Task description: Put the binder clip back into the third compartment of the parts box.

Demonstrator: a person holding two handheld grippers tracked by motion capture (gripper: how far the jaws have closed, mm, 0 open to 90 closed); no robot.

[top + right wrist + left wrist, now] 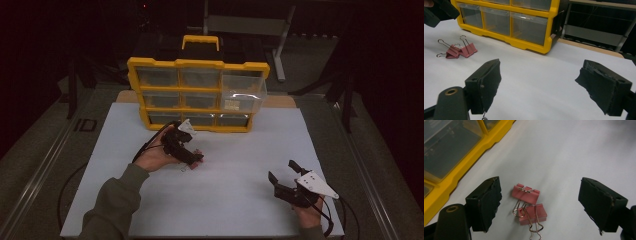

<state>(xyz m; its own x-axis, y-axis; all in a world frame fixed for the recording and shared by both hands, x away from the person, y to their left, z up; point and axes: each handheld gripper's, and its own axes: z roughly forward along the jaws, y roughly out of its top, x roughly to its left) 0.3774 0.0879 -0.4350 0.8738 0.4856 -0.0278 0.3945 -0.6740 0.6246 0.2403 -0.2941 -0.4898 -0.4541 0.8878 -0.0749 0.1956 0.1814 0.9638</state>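
The left tool (192,161) hangs over the white tabletop (235,165) in the high view, tipped down toward a small pale spot that may be the clips, too dim to be sure; the hand (156,156) grips it from behind, the sleeved forearm coming up from the bottom edge. The right tool (282,176) sits well apart near the tabletop's right front corner, jaws spread and empty. A yellow drawer cabinet (197,95) stands at the back, one clear drawer (243,94) pulled out. In the left gripper view the jaws stand wide and released, with two pink binder clips (529,203) lying flat between them, touching neither pad; the clips overlap, their wire handles trailing toward the camera. In the right gripper view the clips (459,51) lie far left, near the cabinet's front, handles pointing up-left, with open tabletop between.
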